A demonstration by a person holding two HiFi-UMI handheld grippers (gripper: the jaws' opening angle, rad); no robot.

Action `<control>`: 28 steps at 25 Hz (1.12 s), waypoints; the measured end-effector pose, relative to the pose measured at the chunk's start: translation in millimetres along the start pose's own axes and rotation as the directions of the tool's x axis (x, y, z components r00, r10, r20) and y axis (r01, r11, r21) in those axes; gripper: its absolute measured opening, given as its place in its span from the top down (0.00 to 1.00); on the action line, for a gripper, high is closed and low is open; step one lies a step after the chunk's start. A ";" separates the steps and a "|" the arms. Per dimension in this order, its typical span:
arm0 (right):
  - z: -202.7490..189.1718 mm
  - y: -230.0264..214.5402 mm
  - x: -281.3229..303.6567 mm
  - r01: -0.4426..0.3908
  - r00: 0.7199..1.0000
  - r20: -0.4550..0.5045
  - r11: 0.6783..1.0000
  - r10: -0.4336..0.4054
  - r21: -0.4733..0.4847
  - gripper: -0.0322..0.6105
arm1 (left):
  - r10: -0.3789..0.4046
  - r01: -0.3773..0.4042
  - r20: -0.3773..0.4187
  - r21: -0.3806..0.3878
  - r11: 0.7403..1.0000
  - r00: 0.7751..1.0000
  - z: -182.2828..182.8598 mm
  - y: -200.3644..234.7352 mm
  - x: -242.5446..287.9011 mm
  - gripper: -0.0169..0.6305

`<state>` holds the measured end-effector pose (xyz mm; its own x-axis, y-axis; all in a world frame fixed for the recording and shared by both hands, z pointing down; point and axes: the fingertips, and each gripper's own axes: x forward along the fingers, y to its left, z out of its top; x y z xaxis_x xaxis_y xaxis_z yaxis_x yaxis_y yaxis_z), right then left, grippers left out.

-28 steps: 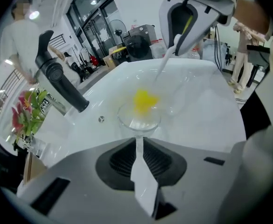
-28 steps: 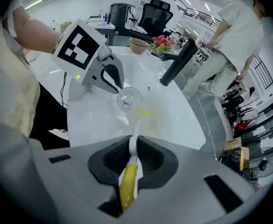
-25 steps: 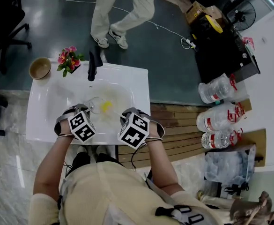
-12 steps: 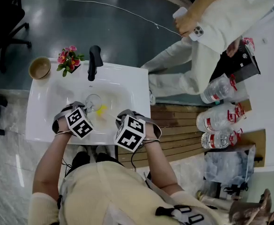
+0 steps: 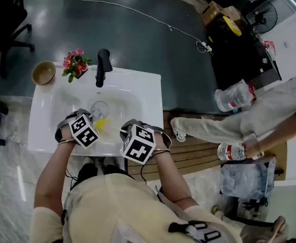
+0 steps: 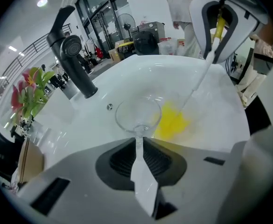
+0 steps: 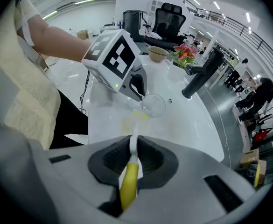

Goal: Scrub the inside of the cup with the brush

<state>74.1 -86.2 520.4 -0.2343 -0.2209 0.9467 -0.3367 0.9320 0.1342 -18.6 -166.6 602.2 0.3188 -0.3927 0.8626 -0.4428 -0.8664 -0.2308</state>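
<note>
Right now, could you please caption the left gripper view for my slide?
Left gripper holds the glass cup by its stem over the sink, yellow brush beside it.

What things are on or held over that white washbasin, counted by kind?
Clear stemmed glass cup: 1
Yellow-bristled brush with a yellow handle: 1
Black metal tap: 1
Small pot of pink flowers: 1
Round brown bowl: 1
Total: 5
</note>
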 end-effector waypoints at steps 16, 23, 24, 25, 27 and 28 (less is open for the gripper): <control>23.6 11.0 0.7 -0.056 0.993 0.104 0.998 0.054 0.017 0.88 | -0.040 0.040 -0.010 -0.016 0.999 0.999 -9.6 5.4 1.2 0.89; 28.1 11.3 -1.5 -0.066 0.989 0.132 0.998 0.065 0.005 0.88 | -0.050 0.051 0.010 -0.047 0.998 0.999 -11.4 6.6 0.3 0.89; 28.2 11.3 -1.2 -0.066 0.989 0.133 0.998 0.065 0.005 0.88 | -0.049 0.050 0.010 -0.045 0.998 0.999 -11.8 7.3 0.7 0.89; 28.3 11.5 -0.7 -0.066 0.989 0.134 0.998 0.065 0.003 0.88 | -0.047 0.048 0.011 -0.043 0.998 0.999 -12.2 7.7 1.0 0.89; 28.5 12.4 -0.1 -0.067 0.989 0.136 0.998 0.066 -0.003 0.88 | -0.043 0.044 0.011 -0.041 0.998 0.999 -13.0 8.0 0.8 0.89; 28.4 12.9 -0.3 -0.067 0.988 0.136 0.998 0.067 -0.007 0.88 | -0.041 0.041 0.012 -0.042 0.998 0.999 -13.2 8.3 0.2 0.89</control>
<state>43.9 -82.3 513.5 -0.3784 -0.1947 0.9049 -0.3142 0.9466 0.0723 -33.2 -169.8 606.4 0.3467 -0.3607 0.8658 -0.4644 -0.8680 -0.1756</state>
